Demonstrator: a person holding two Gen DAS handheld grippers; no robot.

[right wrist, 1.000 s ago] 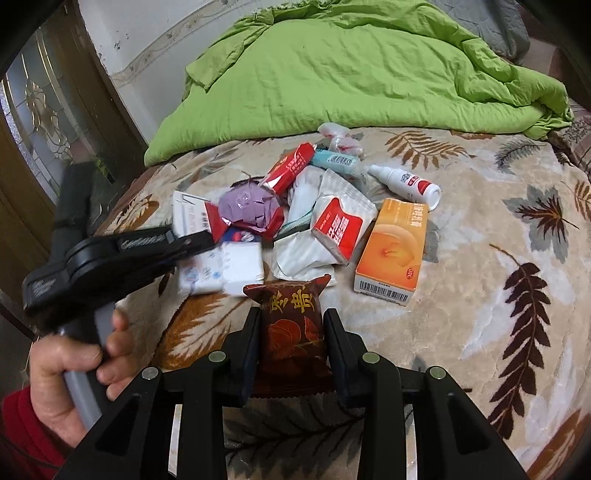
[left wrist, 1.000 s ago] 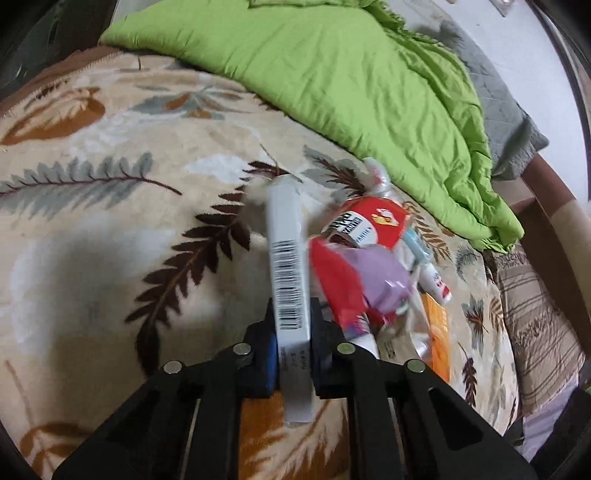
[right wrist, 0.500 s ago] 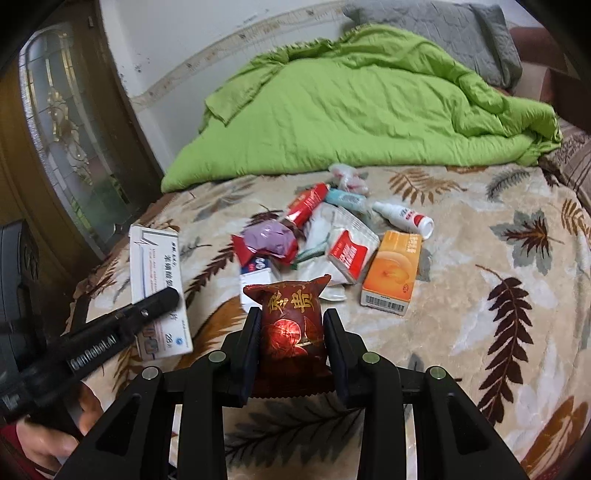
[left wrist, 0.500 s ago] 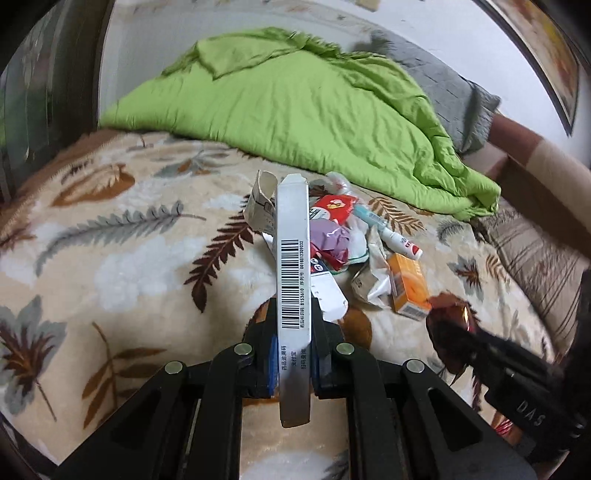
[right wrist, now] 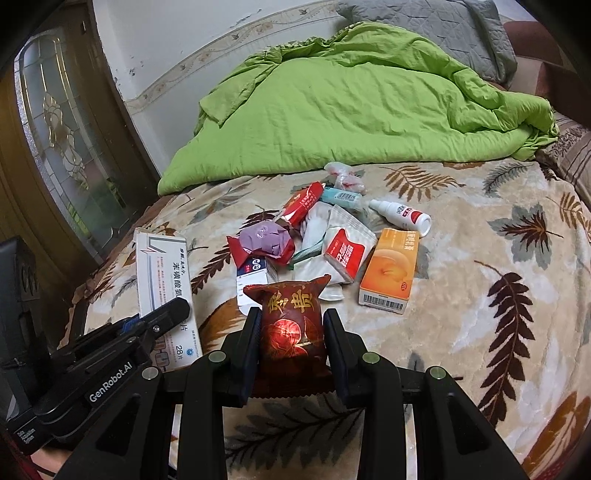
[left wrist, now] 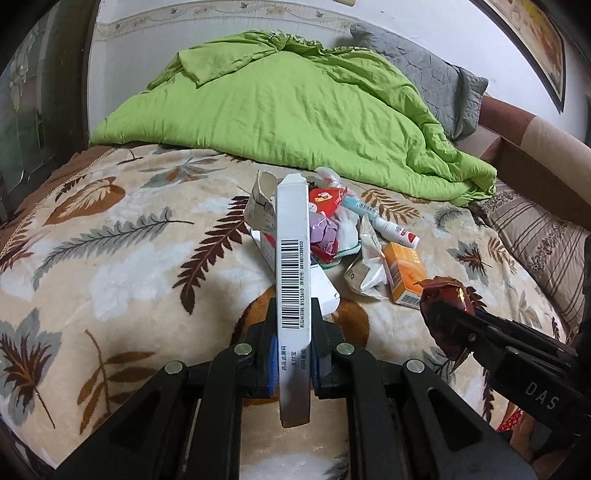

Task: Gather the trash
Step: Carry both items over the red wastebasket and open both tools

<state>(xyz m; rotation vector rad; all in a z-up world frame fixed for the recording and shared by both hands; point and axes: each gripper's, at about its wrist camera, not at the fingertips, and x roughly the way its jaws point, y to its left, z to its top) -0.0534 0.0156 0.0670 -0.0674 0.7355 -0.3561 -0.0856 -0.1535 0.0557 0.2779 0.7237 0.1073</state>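
Trash, loose pile (right wrist: pixel 325 240), centre of the right wrist view, lying on a leaf-patterned blanket (right wrist: pixel 480 302).

Item 1: white medicine carton (left wrist: pixel 292 266), long and flat, barcode on its narrow edge. Held edge-up in the left gripper (left wrist: pixel 293 354), jaws closed narrow against both flat faces; lower centre of the left wrist view. Its printed face appears at lower left of the right wrist view (right wrist: pixel 162 280).

Item 2: dark red snack packet (right wrist: pixel 291 321) with gold characters. Clamped upright between the jaws of the right gripper (right wrist: pixel 291 332), lower centre of the right wrist view; seen again at right of the left wrist view (left wrist: pixel 445 299).

Items in the pile:
- orange box (right wrist: pixel 389 273), right side of pile, barcode end toward the camera.
- white spray bottle (right wrist: pixel 400 216) with red label, lying on its side just above the orange box.
- red-and-white pouch (right wrist: pixel 345 254), touching the orange box's left side.
- crumpled purple wrapper (right wrist: pixel 264 238) on red foil, left side of pile.
- small blue-and-white box (right wrist: pixel 255 273), partly under the purple wrapper.
- teal tube (right wrist: pixel 341 195), upper edge of pile.

Surroundings: green quilt (right wrist: pixel 351 103) bunched across the upper frame; grey pillow (right wrist: pixel 436 22) at upper right, behind the quilt.
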